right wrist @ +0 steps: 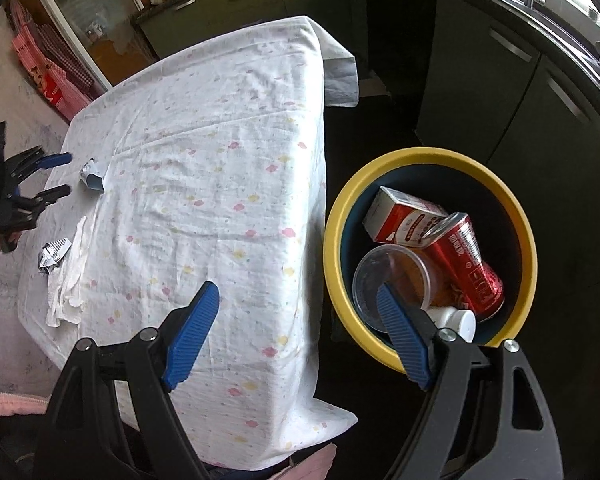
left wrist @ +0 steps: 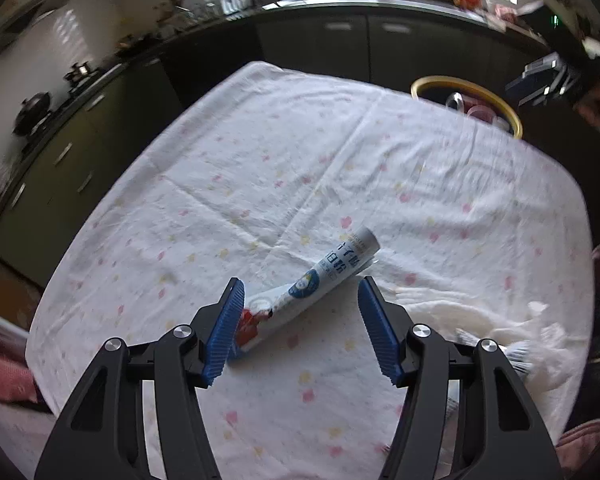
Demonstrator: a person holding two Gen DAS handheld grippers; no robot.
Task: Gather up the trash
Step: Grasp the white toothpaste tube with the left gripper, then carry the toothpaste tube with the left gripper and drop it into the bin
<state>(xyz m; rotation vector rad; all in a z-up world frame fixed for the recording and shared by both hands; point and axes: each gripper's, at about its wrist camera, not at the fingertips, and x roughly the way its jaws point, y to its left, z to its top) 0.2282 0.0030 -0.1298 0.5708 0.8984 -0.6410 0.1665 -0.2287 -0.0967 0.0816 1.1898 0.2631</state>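
The left wrist camera rides behind its own blue-padded fingers [left wrist: 236, 320], angled steeply down and close over the cloth-covered table [left wrist: 300, 160], facing the kitchen counter [left wrist: 340, 0] at 12 o'clock. The yellow-rimmed bin [left wrist: 500, 104] sits at 2 o'clock, just past the table's far edge.

The right wrist camera looks down from higher and farther back, at the table's edge, with the table [right wrist: 220, 140] filling 10 to 12 o'clock and the bin [right wrist: 340, 216] near at 3 o'clock.

Both views share the tablecloth, the bin and the dark cabinets; the right view catches the left gripper [right wrist: 66, 174] at 9 o'clock.
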